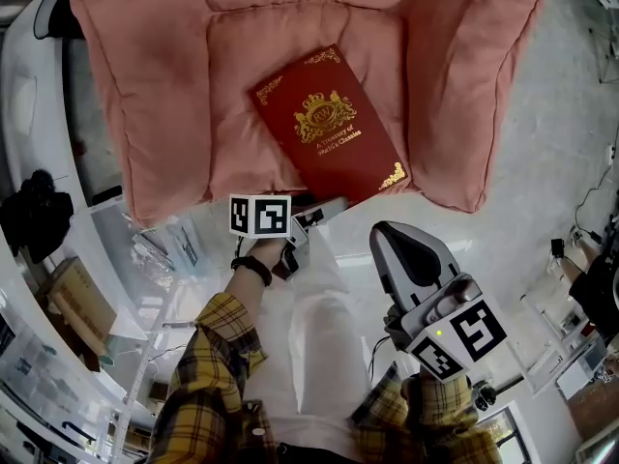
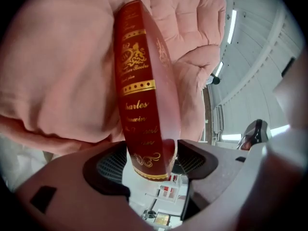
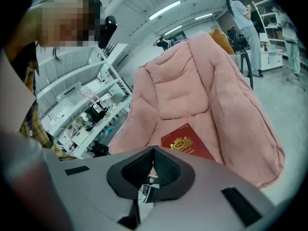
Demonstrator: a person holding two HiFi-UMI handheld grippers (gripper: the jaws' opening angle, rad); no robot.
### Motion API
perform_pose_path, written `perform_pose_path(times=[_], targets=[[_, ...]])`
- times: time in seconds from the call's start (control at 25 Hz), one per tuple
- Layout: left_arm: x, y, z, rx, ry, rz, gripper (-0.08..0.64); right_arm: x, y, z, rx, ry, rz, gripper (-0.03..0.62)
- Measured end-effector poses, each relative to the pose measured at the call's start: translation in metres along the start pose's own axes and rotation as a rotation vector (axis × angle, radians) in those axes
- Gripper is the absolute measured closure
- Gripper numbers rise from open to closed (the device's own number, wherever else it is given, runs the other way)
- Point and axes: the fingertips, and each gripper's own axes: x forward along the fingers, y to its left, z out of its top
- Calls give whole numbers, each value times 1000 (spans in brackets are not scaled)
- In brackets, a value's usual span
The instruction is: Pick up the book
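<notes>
A dark red book (image 1: pixel 329 129) with gold print lies flat on the seat of a pink cushioned chair (image 1: pixel 164 114). My left gripper (image 1: pixel 324 208) reaches the book's near edge at the seat's front. In the left gripper view the book's (image 2: pixel 144 95) spine end stands between the wide jaws of the left gripper (image 2: pixel 151 165); a thin gap shows at the right pad (image 2: pixel 192 160). My right gripper (image 1: pixel 395 232) hangs lower right, short of the chair, its tips together and nothing in them. From the right gripper (image 3: pixel 153 153) view the book (image 3: pixel 185 146) lies beyond on the chair (image 3: pixel 192 81).
White shelving with a black object (image 1: pixel 34 211) and clear plastic items (image 1: pixel 164 245) stands left of the chair. Cables (image 1: pixel 580 220) lie on the pale floor at the right. A person (image 3: pixel 240 13) stands far behind the chair by shelves.
</notes>
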Motion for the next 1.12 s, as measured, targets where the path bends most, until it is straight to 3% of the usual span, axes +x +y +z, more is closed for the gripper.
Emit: perform_pose_path(times=[0.36, 0.64, 1.12], targets=[[-1, -25, 40, 4, -118, -79, 239, 2, 0, -9, 17, -2, 3, 575], [7, -47, 68, 45, -150, -77, 256, -4, -6, -3, 22, -6, 0, 575], [-11, -71, 71, 79, -201, -17, 299, -21, -3, 20, 0, -41, -9, 575]])
